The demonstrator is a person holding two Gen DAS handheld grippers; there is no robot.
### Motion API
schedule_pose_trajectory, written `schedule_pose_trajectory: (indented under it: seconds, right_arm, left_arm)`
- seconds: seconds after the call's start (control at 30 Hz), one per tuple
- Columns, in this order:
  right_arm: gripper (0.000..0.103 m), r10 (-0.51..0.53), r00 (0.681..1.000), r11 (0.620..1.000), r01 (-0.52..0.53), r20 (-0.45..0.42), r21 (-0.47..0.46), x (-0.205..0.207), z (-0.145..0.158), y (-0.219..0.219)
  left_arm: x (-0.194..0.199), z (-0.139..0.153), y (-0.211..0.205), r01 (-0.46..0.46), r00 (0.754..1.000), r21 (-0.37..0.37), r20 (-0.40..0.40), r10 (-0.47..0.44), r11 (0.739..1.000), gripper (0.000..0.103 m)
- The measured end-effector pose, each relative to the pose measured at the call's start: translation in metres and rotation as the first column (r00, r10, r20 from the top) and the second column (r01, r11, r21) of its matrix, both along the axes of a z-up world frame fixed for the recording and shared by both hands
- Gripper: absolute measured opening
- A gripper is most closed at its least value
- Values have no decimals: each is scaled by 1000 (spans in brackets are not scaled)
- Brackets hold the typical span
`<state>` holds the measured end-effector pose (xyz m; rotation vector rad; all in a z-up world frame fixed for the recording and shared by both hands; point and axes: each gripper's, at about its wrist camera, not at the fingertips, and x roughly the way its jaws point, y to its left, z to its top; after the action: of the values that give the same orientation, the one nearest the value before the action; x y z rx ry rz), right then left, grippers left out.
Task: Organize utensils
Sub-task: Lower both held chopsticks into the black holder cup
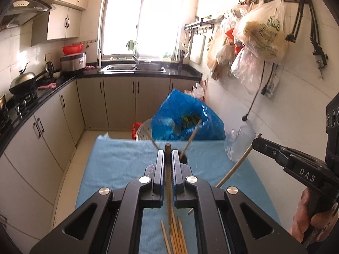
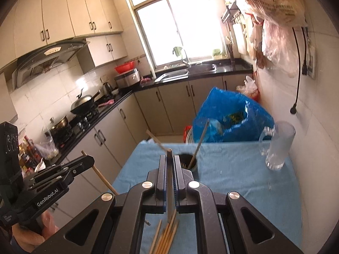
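Two claws [image 1: 168, 152] [image 2: 169, 157] w/ chopsticks, jug [image 2: 278, 146] right-view only

"DAS" stands on the right gripper [image 1: 257, 140]; "GenRobot.AI" on the left gripper [image 2: 90, 158].

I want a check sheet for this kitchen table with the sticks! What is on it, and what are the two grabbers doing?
Surface: blue cloth covers the table.
Job's things: dark holder cup on the cloth with two chopsticks leaning out; loose chopsticks lie near the front edge.
Clutter: clear glass mug at the cloth's right side; blue plastic bag behind the table.
Grippers: left gripper shut on one chopstick; right gripper shut on another, both above the cloth.
Cables: black cord hangs down the right wall.
Surroundings: sink under the window, wok on the stove.
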<state>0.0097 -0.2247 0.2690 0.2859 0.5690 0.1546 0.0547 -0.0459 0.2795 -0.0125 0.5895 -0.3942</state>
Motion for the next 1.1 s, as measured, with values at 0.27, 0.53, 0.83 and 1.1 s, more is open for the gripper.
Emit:
schedule_pose_trajectory:
  seconds: [0.27, 0.53, 0.83, 1.1]
  right_arm:
    - [6, -53, 998, 999, 53, 41, -2, 53, 31, -13]
    - [6, -106, 994, 994, 106, 41, -6, 107, 32, -24]
    - [6, -119, 992, 993, 118, -31, -19, 145, -14, -28]
    - [6, -109, 987, 994, 105, -118, -37, 160, -54, -30]
  left_arm:
    - [58, 35, -18, -18, 998, -32, 53, 19, 999, 5]
    - [117, 27, -32, -59, 997, -85, 39, 62, 995, 5]
    - [151, -43, -33, -74, 994, -104, -86, 65, 992, 5]
    - [161, -63, -34, -80, 991, -46, -113, 74, 996, 9]
